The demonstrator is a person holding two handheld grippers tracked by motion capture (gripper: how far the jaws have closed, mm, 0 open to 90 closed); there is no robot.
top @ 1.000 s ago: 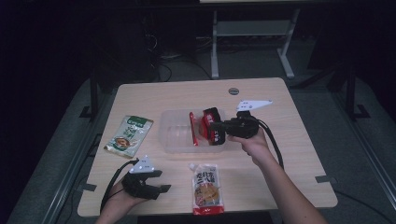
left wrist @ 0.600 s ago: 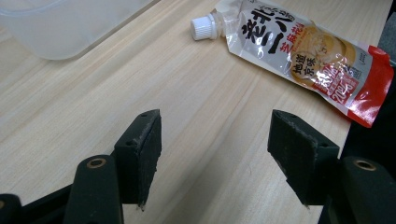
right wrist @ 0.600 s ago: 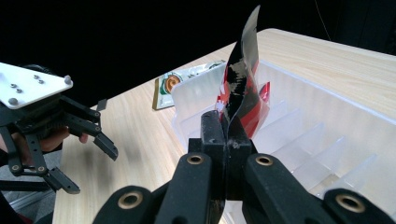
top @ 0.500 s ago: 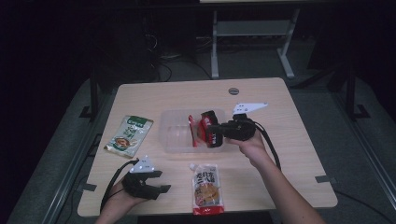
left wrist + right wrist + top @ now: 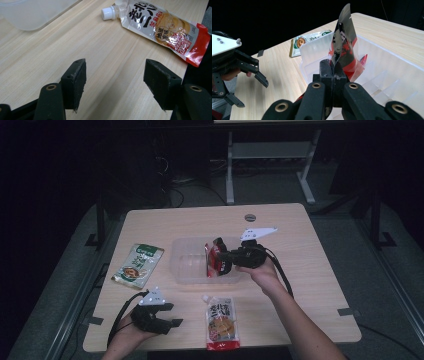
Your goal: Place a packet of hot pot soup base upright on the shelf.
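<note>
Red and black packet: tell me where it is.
In the high view the red and black packet hangs in the right gripper, over the right end of the clear bin, mid-table.

Red-black packet: lower edge hidden between shut jaws of right gripper; print too blurred to read. Spouted sauce pouch: right end cut by frame edge. Clear plastic bin: mostly cropped at top. Green packet: partly behind bin wall.
</note>
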